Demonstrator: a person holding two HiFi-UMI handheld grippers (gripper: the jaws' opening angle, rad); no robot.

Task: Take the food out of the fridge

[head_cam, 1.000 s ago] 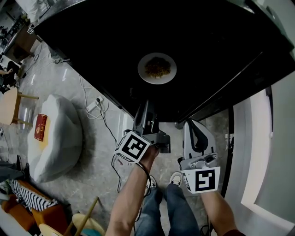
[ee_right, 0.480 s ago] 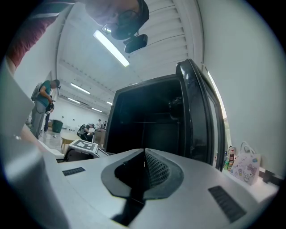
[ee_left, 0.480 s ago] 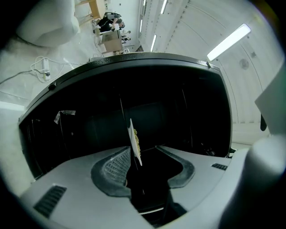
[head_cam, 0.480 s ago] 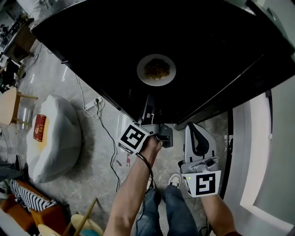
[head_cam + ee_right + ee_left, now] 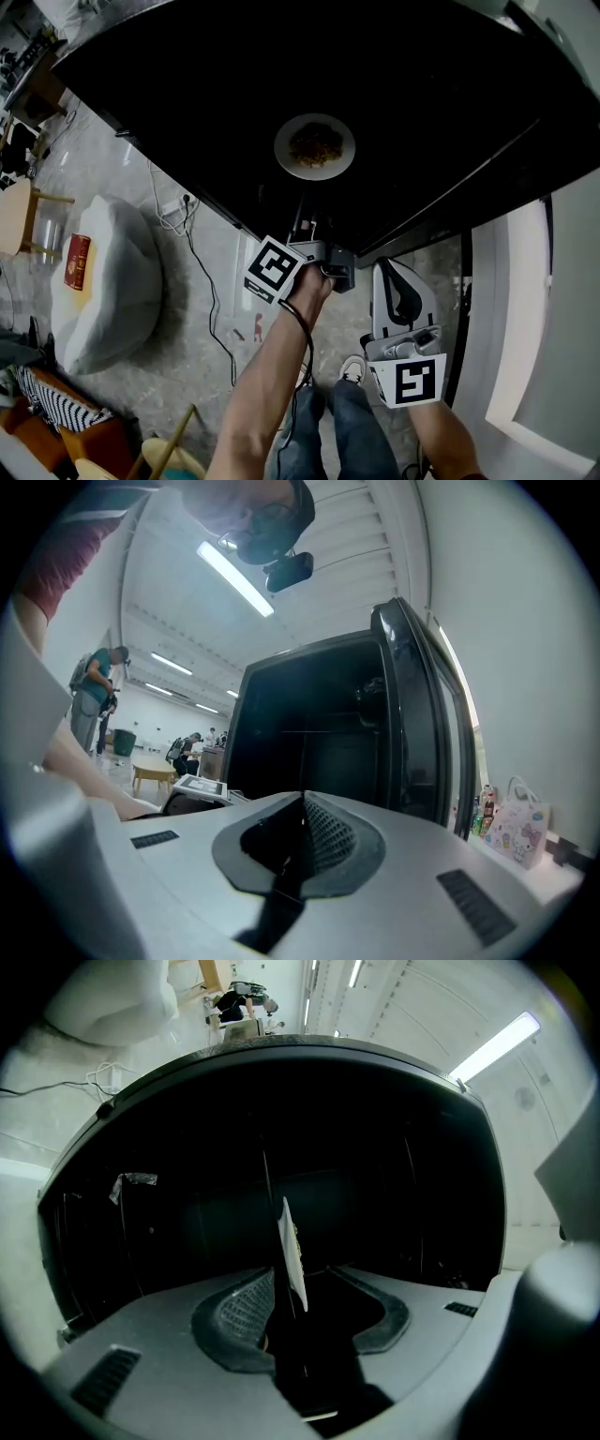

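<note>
Food, a brown heap, sits in the middle of a white plate. The plate lies flat on the black surface of the fridge, in from its front edge. My left gripper points level at it and is rolled on its side. Its own view therefore shows me the plate edge-on, a thin white blade standing in the gap between the jaws. Those jaws have just been opening and now stand wide apart, released. The rim sits nearer the pad at that view's left, but I see neither pad pressing on it.

My right gripper hangs beside the left, nearer my legs. It is clenched on nothing, its pads meshed together, and aimed at the fridge, whose door stands open at the right. On the grey floor to the left lies a white beanbag with a red box on it, and a cable trails past.
</note>
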